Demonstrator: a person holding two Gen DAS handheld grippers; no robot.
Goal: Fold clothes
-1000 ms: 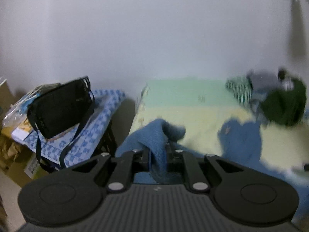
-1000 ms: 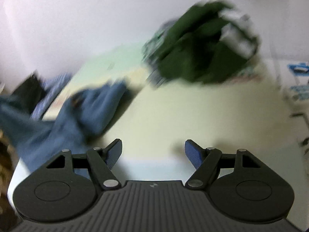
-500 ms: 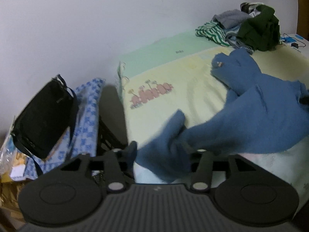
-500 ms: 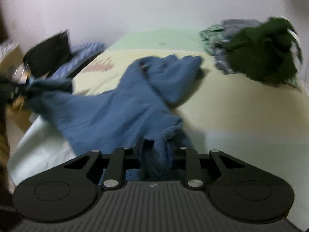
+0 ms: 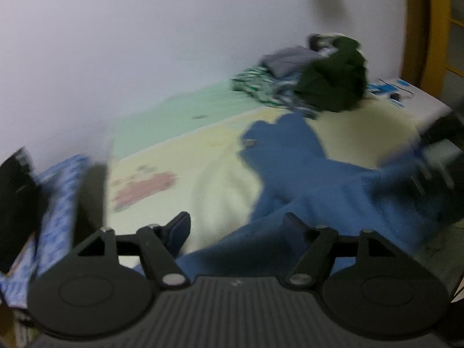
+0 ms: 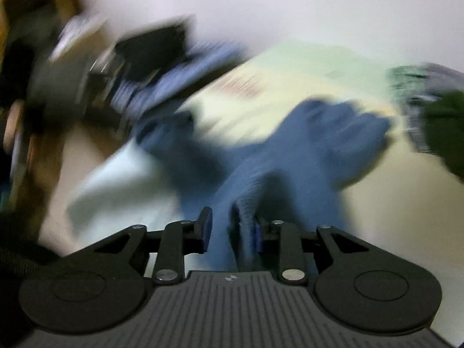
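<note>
A blue knit garment (image 5: 290, 159) lies spread on the pale yellow and green bed sheet (image 5: 174, 133). In the left wrist view my left gripper (image 5: 236, 226) stands open. The garment's near edge runs under its right finger and is not pinched. In the right wrist view my right gripper (image 6: 232, 229) is shut on a fold of the blue garment (image 6: 319, 139), which stretches away over the sheet (image 6: 391, 203). That view is heavily blurred by motion. The right gripper (image 5: 420, 156) also shows as a dark blur at the right of the left wrist view.
A pile of clothes (image 5: 330, 84), dark green, grey and striped, sits at the far end of the bed by the white wall. A black bag (image 5: 14, 191) on a blue checked cloth (image 5: 61, 191) stands left of the bed. A yellow door frame (image 5: 435, 29) is at the right.
The left gripper went from shut on the blue garment to open, and the cloth has slipped out of its gap. The right gripper went from open to shut on the garment. Both views swung.
</note>
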